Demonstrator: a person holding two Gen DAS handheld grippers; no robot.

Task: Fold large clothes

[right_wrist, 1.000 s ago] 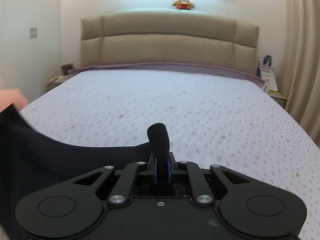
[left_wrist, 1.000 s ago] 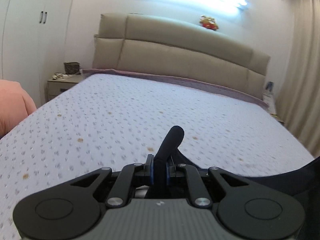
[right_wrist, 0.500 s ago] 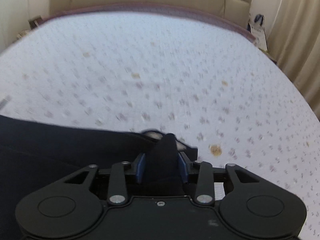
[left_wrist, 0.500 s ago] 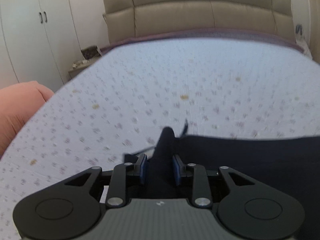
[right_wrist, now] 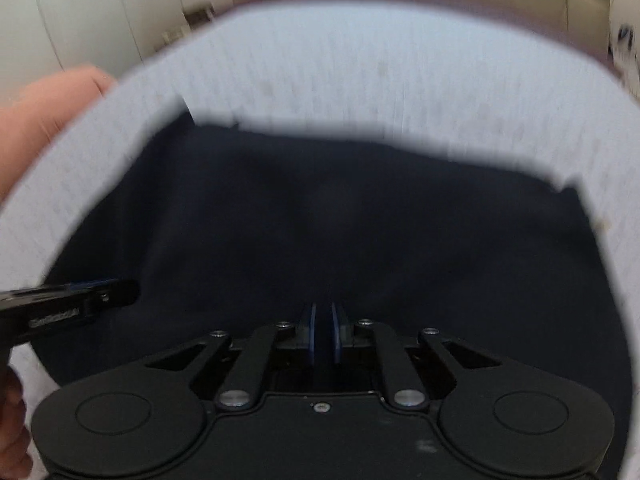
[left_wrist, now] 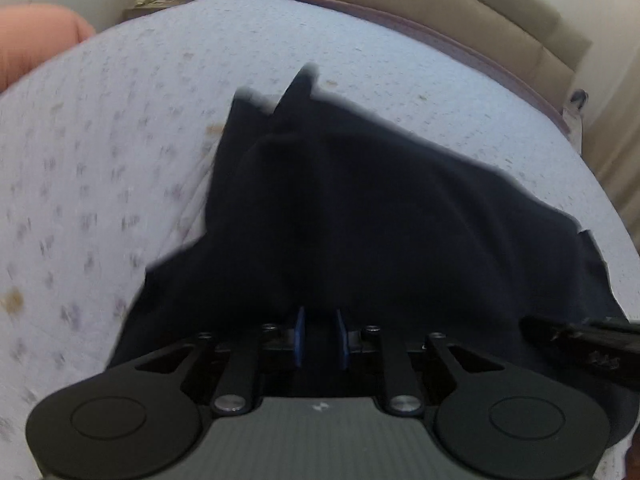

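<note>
A dark navy garment (left_wrist: 360, 208) lies spread on the bed and fills the middle of both views (right_wrist: 340, 220). My left gripper (left_wrist: 320, 336) is low over its near edge, jaws nearly closed with dark cloth between the blue pads. My right gripper (right_wrist: 323, 334) is also low over the garment, its blue pads almost together; whether cloth is pinched there is hard to see. The right gripper's body shows at the right edge of the left wrist view (left_wrist: 584, 344), and the left gripper's at the left edge of the right wrist view (right_wrist: 68, 304).
The bed (left_wrist: 120, 140) has a pale dotted sheet and a beige padded headboard (left_wrist: 460, 8). A nightstand (left_wrist: 160, 0) stands at the far left by white wardrobes (right_wrist: 80, 8). A pink pillow-like shape (right_wrist: 44, 120) sits at the left. Curtains hang on the right.
Both grippers have dropped down and tilted toward the bed, laying the garment out flat. The cloth now spreads in front of both cameras instead of hanging from the jaws.
</note>
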